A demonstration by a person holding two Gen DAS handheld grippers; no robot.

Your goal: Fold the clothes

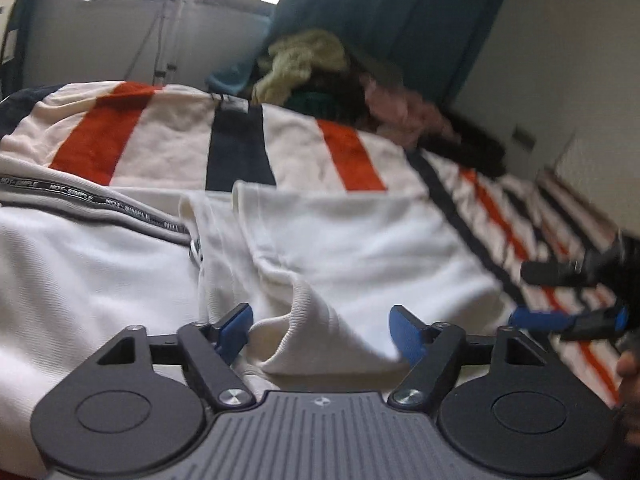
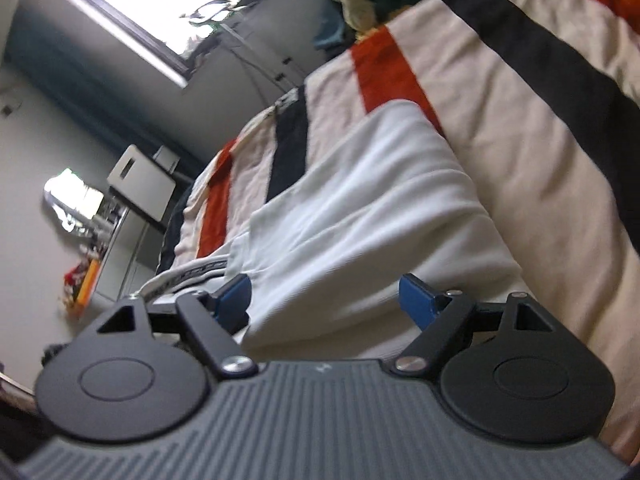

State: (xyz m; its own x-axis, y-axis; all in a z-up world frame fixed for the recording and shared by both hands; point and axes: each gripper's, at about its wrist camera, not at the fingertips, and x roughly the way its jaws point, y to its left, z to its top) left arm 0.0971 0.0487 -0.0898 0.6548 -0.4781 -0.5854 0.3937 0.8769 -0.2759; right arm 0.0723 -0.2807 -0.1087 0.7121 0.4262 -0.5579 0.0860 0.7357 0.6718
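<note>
Left wrist view: white garment [image 1: 328,240] lay lengthwise along the striped bed [image 1: 160,136]; left tool [image 1: 322,330] gaped around its cuff, right tool [image 2: 325,300] spread apart.

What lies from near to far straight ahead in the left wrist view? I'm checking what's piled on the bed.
left gripper → ribbed cuff → white garment → striped blanket → pile of clothes → teal curtain
</note>
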